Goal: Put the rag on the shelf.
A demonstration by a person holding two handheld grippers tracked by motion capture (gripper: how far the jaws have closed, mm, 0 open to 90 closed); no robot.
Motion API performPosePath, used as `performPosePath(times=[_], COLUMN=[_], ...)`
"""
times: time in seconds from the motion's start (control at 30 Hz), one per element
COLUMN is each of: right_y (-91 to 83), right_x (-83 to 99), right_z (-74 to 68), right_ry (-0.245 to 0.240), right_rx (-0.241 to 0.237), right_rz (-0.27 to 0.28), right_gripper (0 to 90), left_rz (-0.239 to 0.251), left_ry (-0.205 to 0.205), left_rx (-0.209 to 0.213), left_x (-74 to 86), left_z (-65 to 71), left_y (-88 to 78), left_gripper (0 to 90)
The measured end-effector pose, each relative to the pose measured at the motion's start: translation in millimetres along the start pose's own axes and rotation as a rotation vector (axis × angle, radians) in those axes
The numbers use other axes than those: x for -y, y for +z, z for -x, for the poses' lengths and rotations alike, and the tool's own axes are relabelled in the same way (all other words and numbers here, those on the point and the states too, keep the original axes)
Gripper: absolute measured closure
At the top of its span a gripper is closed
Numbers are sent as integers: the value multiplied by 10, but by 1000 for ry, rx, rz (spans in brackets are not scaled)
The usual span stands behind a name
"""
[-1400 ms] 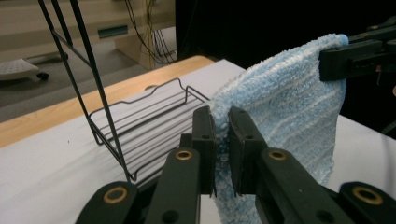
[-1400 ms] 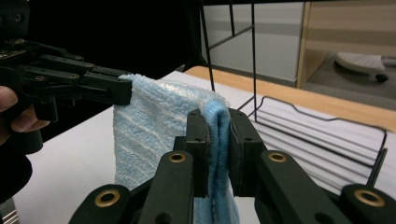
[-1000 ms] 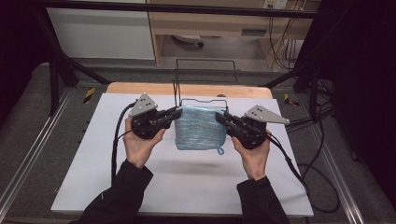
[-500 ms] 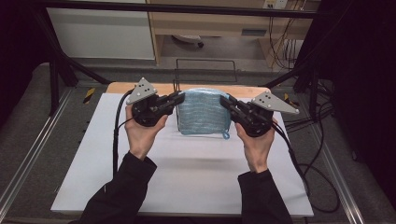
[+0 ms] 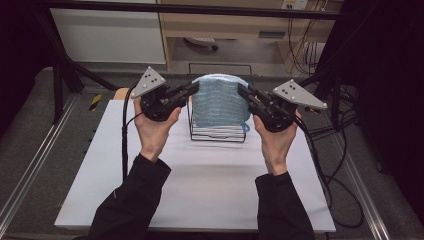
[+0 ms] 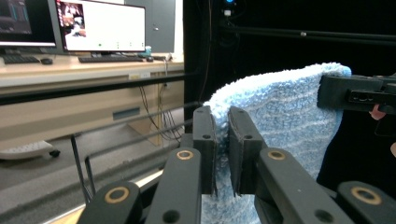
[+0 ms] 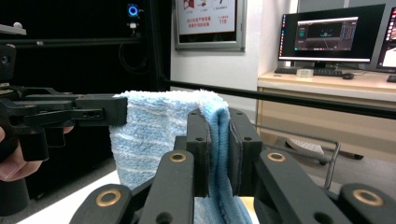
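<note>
Hanging towel (image 5: 219,100) between each hand-held gripper

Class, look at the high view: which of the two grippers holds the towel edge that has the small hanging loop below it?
The right gripper: the blue loop hangs below its side of the towel, not the left gripper's.
</note>
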State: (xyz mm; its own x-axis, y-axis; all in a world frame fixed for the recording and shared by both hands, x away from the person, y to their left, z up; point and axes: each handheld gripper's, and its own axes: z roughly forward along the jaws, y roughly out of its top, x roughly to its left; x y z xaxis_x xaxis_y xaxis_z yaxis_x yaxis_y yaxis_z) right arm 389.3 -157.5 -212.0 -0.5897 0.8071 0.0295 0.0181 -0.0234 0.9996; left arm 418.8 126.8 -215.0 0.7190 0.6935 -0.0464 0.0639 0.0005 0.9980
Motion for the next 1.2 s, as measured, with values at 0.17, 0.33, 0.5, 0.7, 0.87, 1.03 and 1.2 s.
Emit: performPosePath(times=[0.17, 0.33, 0.5, 0.7, 0.87, 1.03, 1.2], right_y=[28, 55, 86, 126, 157, 215, 295], right_x=[-151, -289, -403, -559, -677, -741, -795], right_z=[-14, -24, -17, -15, -14, 15, 71], right_ry=[-18, -31, -49, -62, -79, -78, -81], right_rx=[5, 12, 17, 21, 24, 27, 26], right_rz=[27, 54, 74, 98, 111, 124, 136], right_gripper=[812, 812, 812, 813, 813, 813, 813], left_rz=[33, 67, 97, 129, 149, 164, 175], left_ry=[11, 20, 20, 27, 42, 34, 39], left_rx=[-6, -11, -15, -19, -31, -39, -48], left_x=[-148, -272, -379, -513, -622, -694, -750], left_z=[-19, -27, -38, -45, -59, -97, -149], left_y=[9, 17, 21, 27, 42, 89, 147], left_gripper=[826, 827, 827, 827, 827, 827, 828])
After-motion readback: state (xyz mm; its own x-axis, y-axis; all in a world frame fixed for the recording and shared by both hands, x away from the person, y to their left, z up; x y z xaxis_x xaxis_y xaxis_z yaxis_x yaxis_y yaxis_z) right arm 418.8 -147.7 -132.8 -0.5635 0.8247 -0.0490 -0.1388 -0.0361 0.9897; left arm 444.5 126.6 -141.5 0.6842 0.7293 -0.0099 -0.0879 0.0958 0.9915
